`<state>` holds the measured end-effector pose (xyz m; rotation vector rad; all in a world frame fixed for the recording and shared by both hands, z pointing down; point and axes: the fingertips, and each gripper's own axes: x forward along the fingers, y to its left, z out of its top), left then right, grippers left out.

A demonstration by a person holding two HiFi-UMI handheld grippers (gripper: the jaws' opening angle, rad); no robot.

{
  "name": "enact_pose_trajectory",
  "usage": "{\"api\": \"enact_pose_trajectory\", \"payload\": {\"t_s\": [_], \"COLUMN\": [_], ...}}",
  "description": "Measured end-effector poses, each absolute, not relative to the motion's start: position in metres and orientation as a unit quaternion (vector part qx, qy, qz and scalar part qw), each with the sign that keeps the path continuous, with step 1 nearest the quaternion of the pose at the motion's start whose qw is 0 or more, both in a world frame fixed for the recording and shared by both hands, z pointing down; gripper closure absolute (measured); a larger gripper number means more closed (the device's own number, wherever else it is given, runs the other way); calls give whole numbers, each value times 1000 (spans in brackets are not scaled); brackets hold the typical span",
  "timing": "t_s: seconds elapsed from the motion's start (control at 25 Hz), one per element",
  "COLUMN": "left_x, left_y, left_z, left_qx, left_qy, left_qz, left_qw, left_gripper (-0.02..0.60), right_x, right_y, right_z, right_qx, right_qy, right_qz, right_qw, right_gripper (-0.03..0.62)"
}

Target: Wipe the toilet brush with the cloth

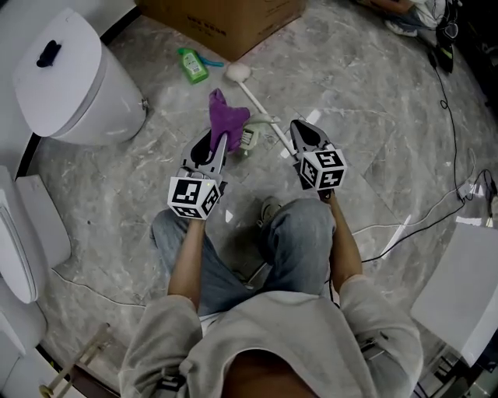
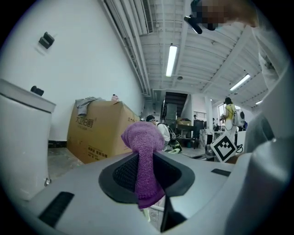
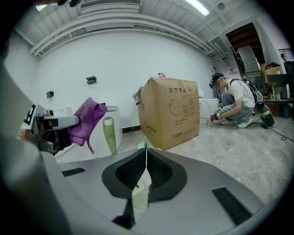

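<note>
My right gripper [image 1: 296, 130] pinches the near end of the long white plastic toilet brush [image 1: 253, 97], its head pointing far-left towards a green plastic bottle [image 1: 192, 66], while my left gripper [image 1: 219, 140] clamps the purple terry cloth [image 1: 226, 116] just left of the handle.

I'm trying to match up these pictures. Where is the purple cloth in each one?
Head view: the purple cloth is upper middle, poking out of the left claw.
Left gripper view: the purple cloth is dead centre, pinched between the jaws.
Right gripper view: the purple cloth is at the left, dangling from the left claw.
Shared landmark: the cardboard box stands beyond the cloth in all three.
</note>
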<state>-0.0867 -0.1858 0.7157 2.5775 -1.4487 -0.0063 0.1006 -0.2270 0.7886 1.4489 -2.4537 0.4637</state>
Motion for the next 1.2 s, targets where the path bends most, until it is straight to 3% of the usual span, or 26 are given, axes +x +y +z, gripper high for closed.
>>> {"api": "enact_pose_trajectory", "payload": {"t_s": [0.48,1.2], "left_x": [-23,-77], "left_y": [-207,-216], "left_z": [673,810], "left_qx": [911,863], "left_qy": [-411,-475], "left_qz": [9,70], "left_qw": [28,157], "left_gripper": [485,485], "right_x": [102,113], "right_y": [-222,-225], "right_z": [786,797], "right_qx": [506,514], "right_qy": [-838,-831], "right_qz": [146,154], "right_qw": [146,147], "right_gripper": [563,563]}}
